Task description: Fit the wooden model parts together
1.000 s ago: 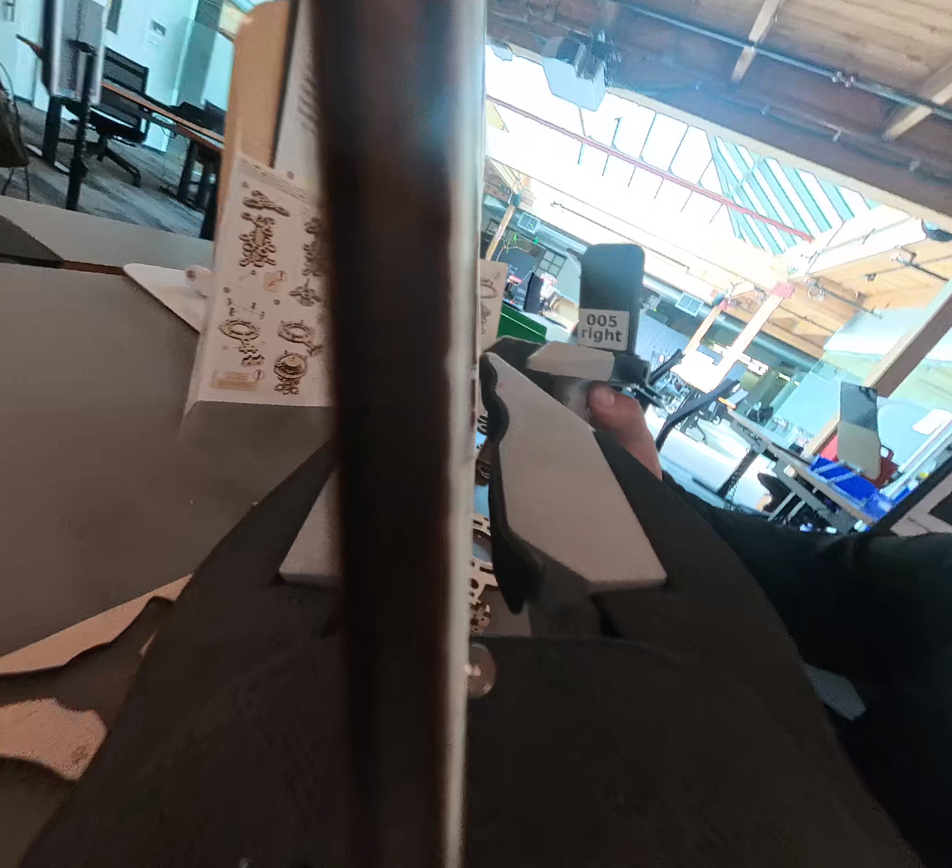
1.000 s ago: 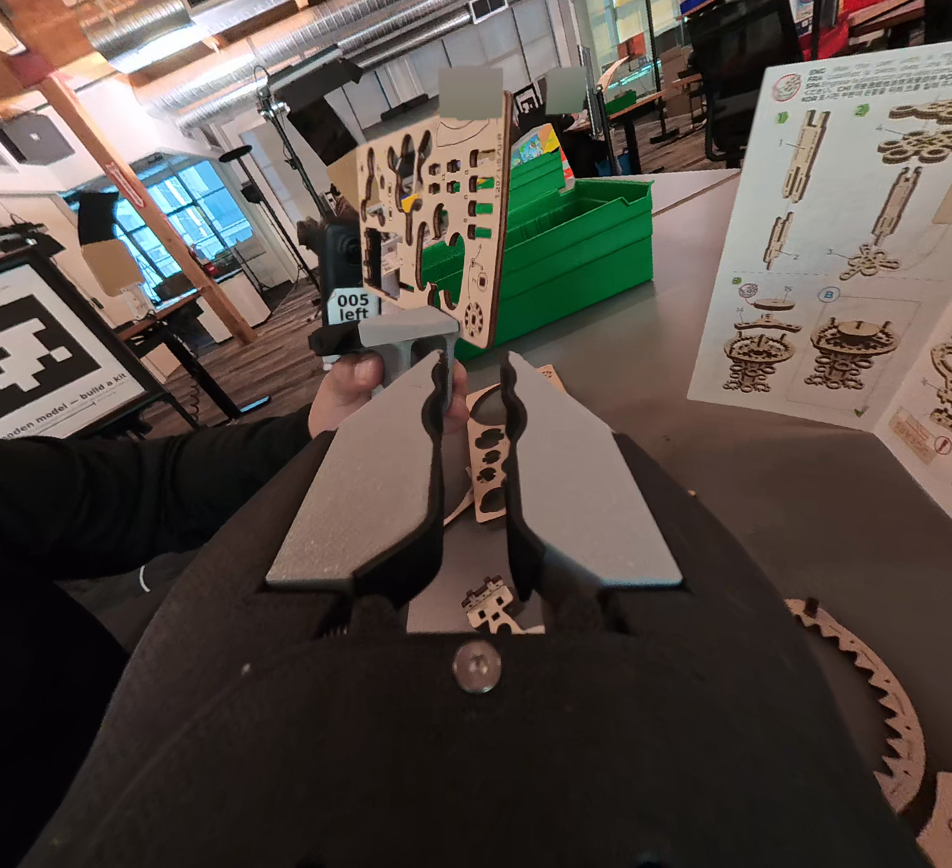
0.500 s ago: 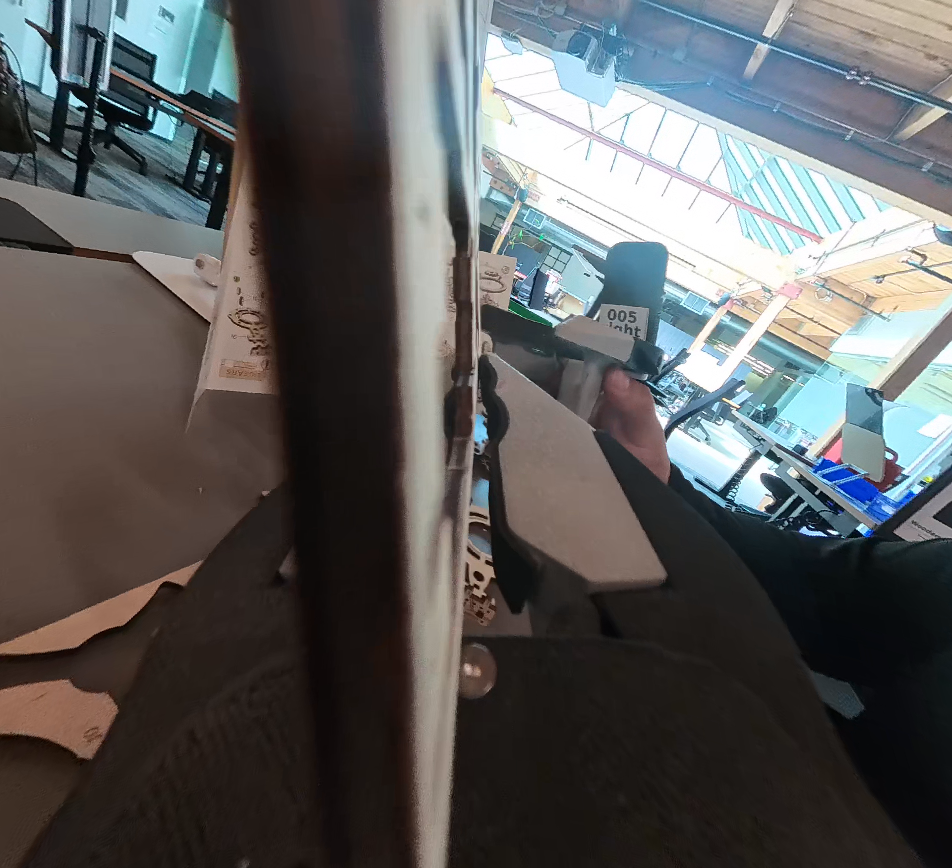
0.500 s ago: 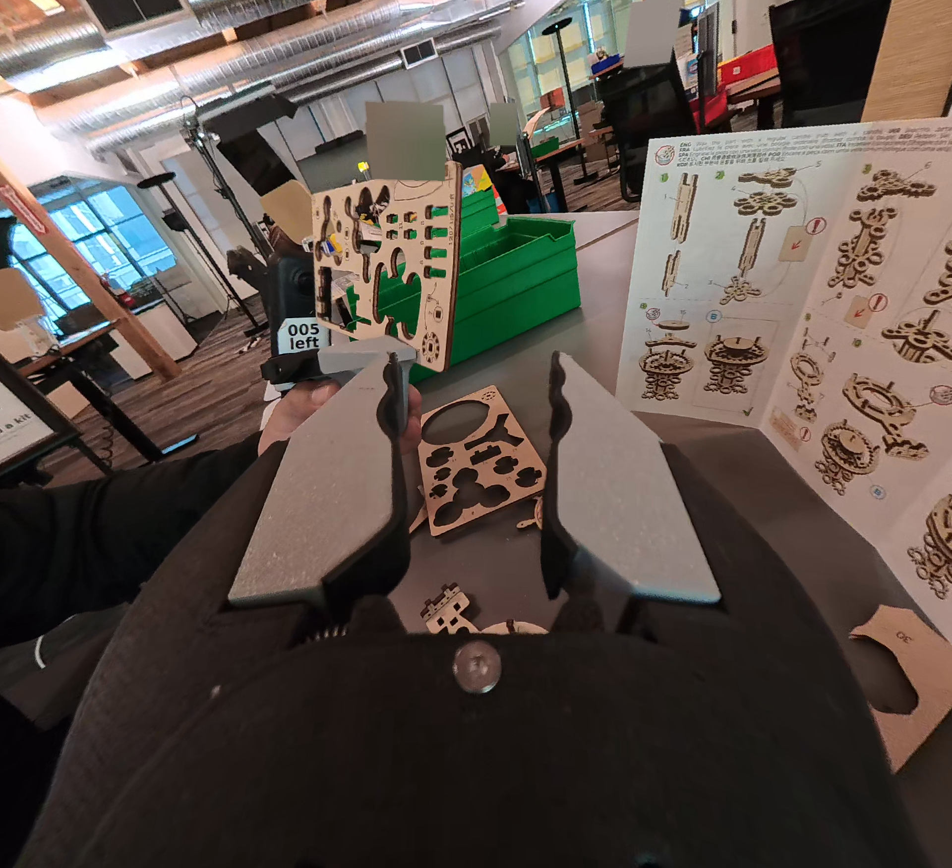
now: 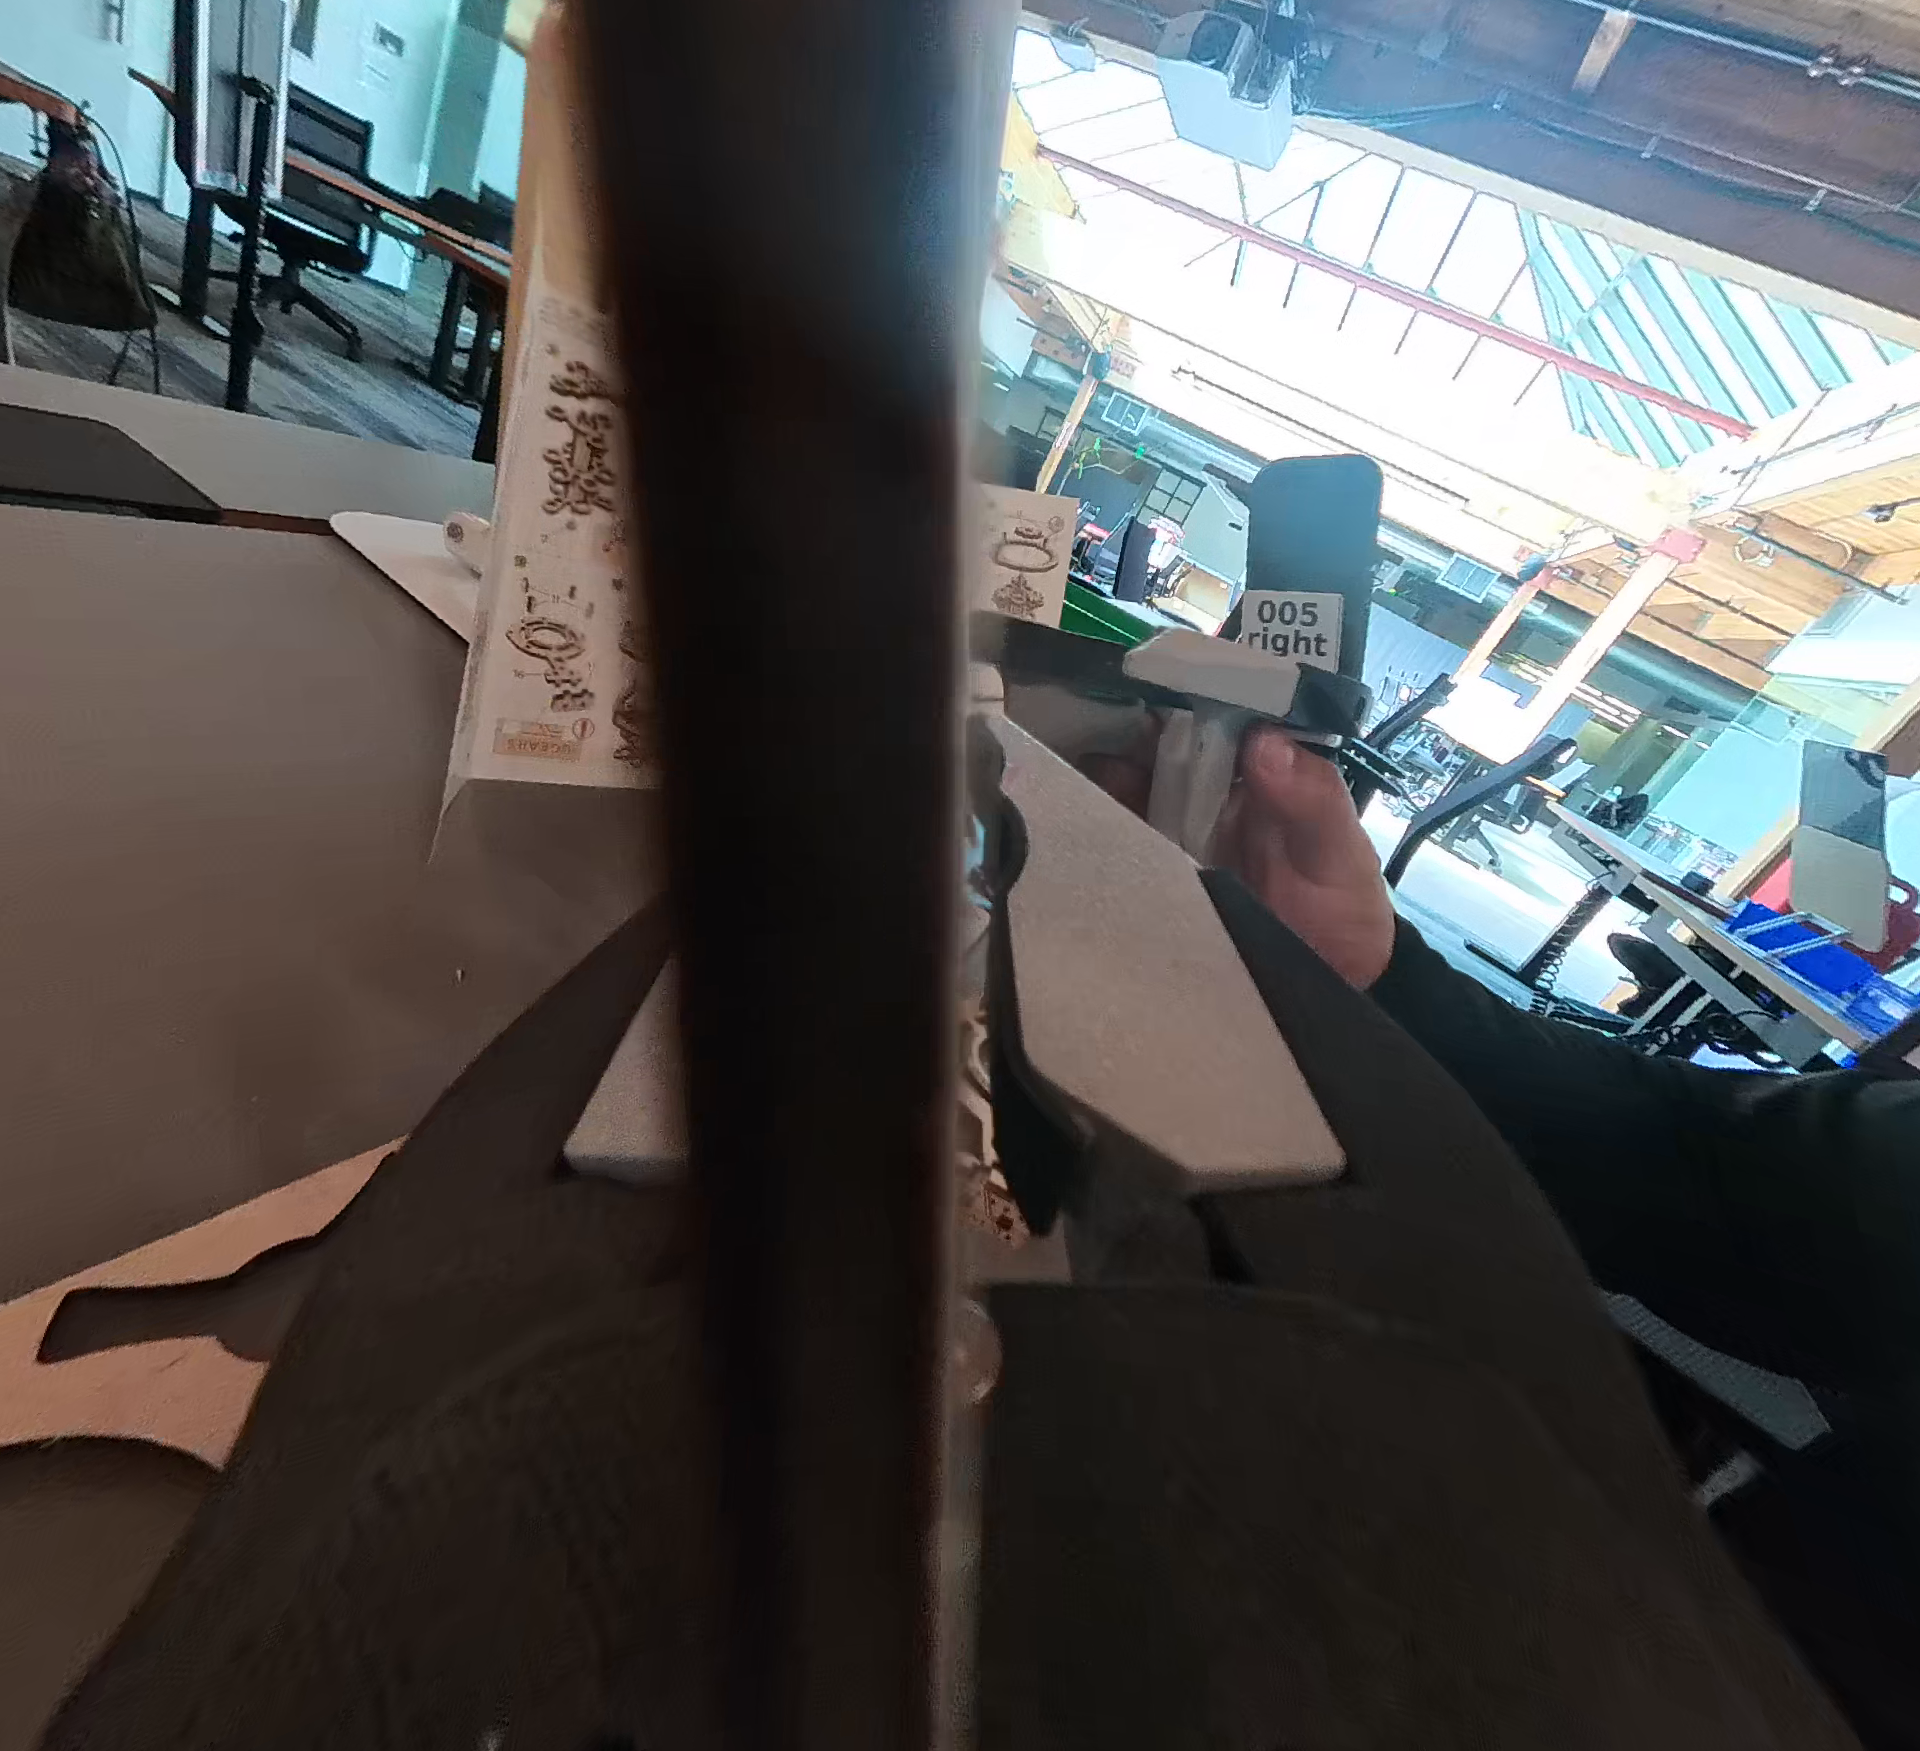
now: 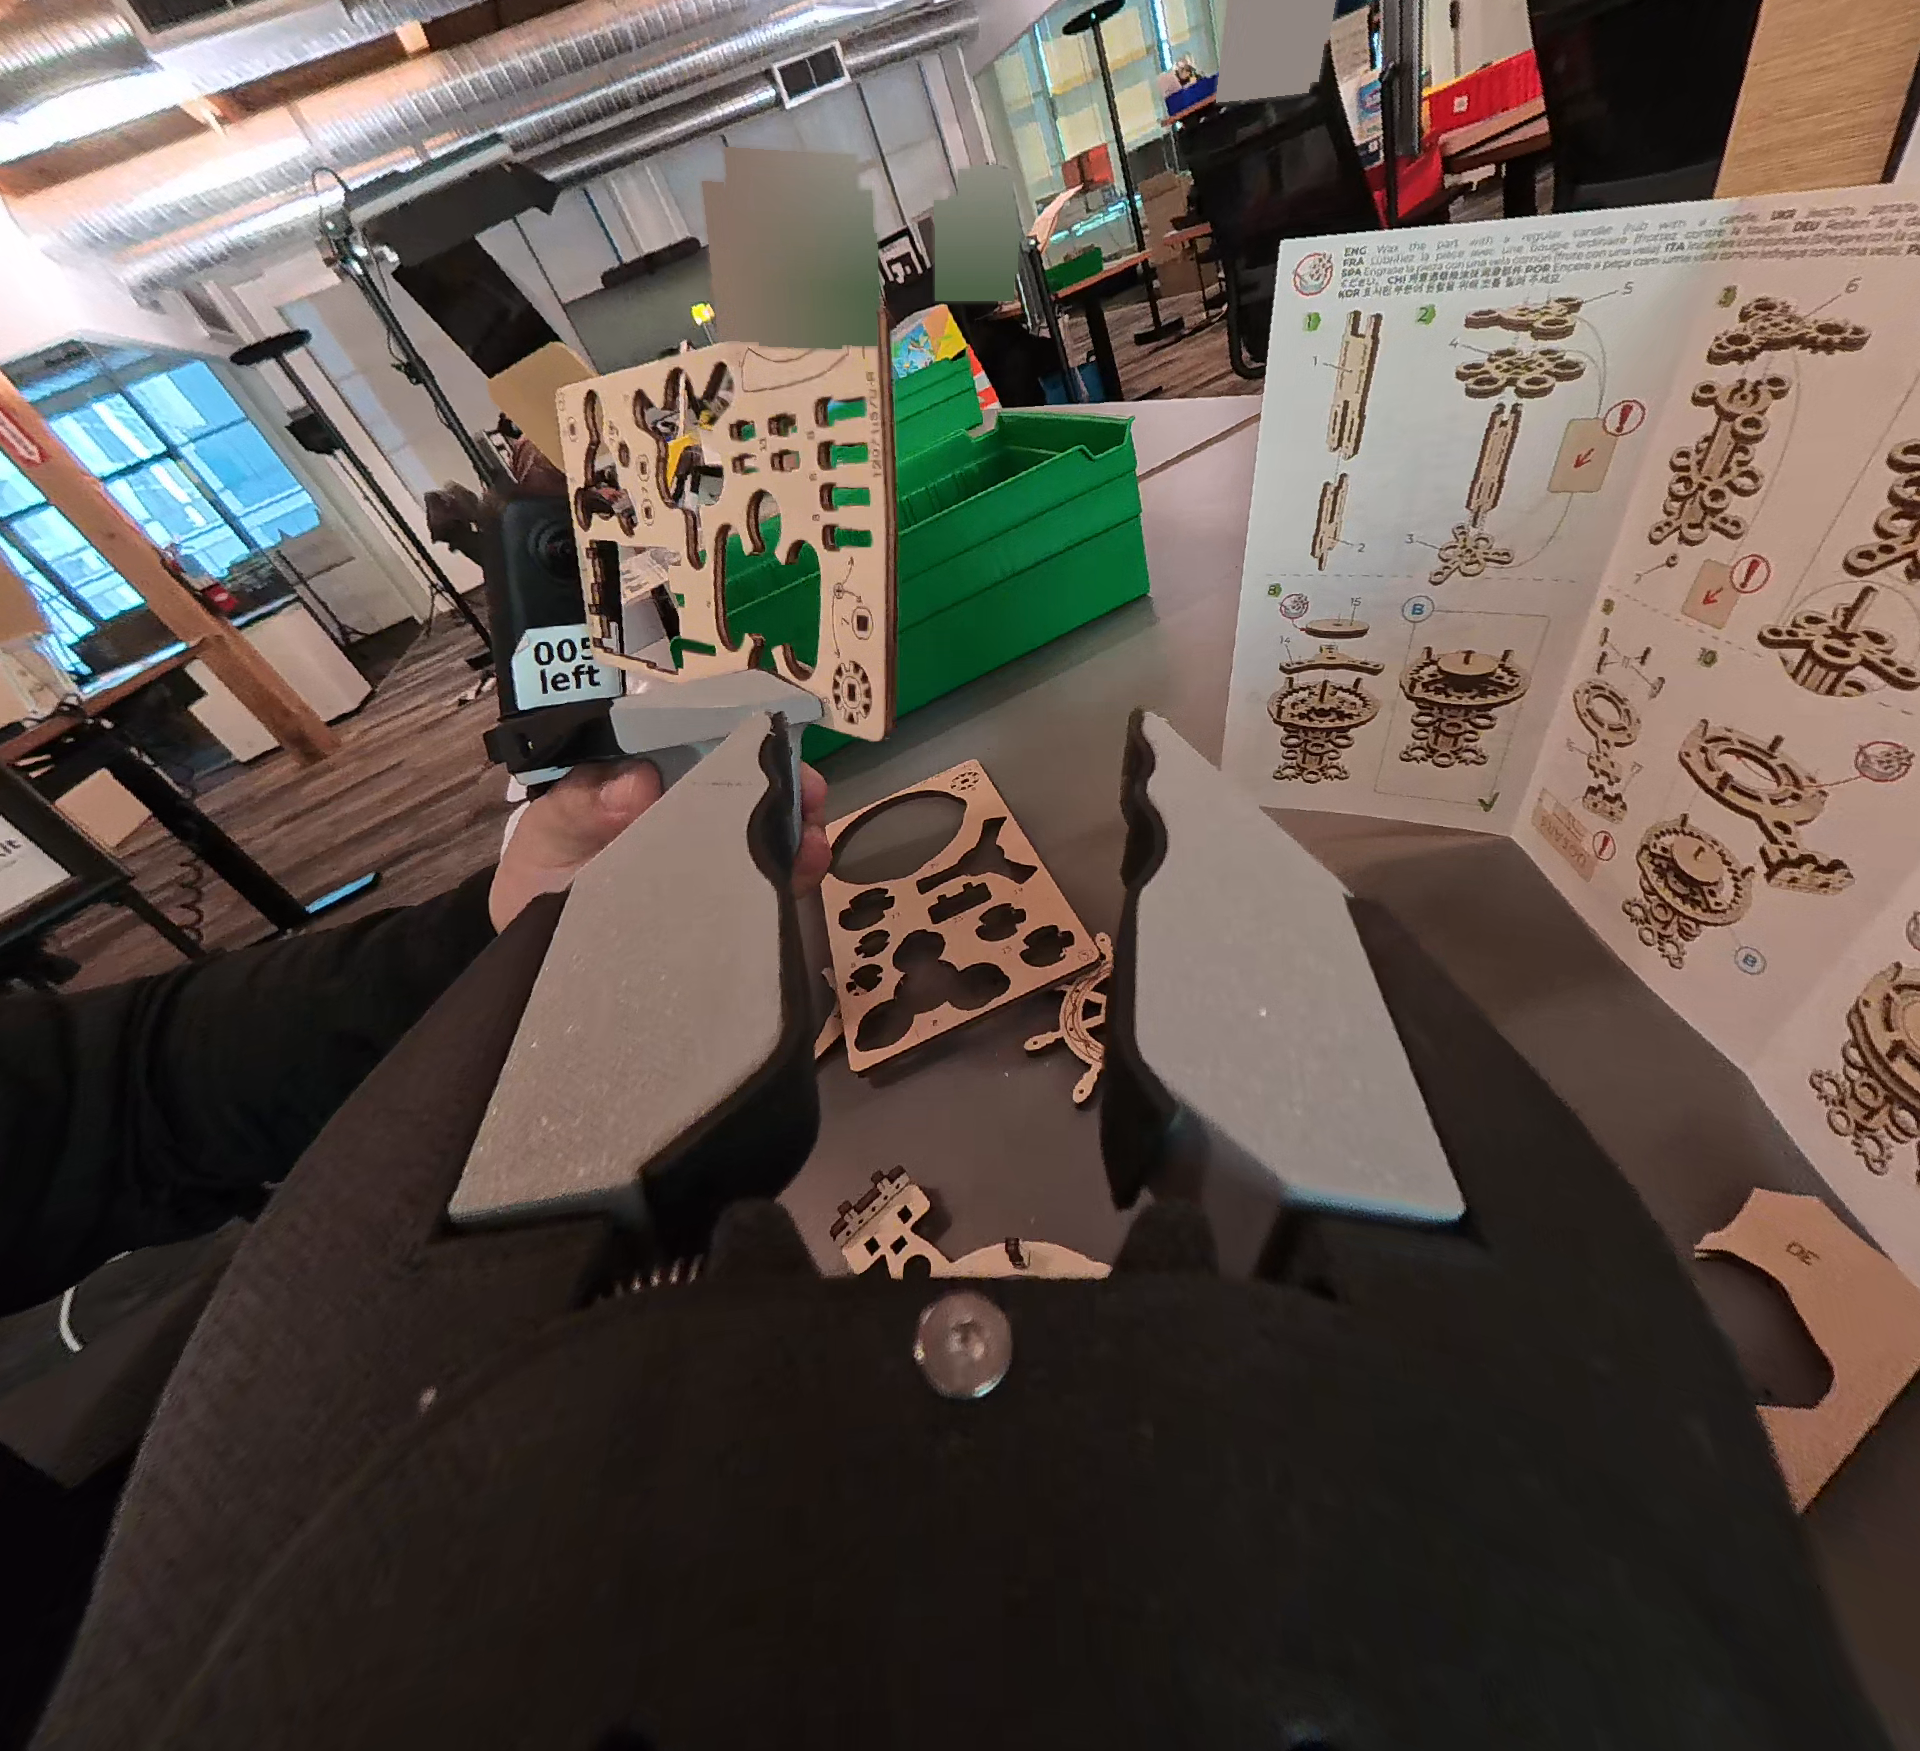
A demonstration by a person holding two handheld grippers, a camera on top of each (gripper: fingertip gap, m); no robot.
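left gripper clamps an upright punched plywood sheet; right gripper gapes empty above loose parts at six o'clock; nothing joined yet.

The grey-fingered right gripper is held level, its jaws spread wide with nothing between them. The black-bodied left gripper, gripped from below by a bare hand, seems clamped, fingers largely hidden.

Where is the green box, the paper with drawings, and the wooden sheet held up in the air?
green box (image 6: 1023,538): right wrist view, its front wall.
paper with drawings (image 6: 1538,558): right wrist view, its left panel.
wooden sheet (image 6: 727,538): right wrist view, its middle.
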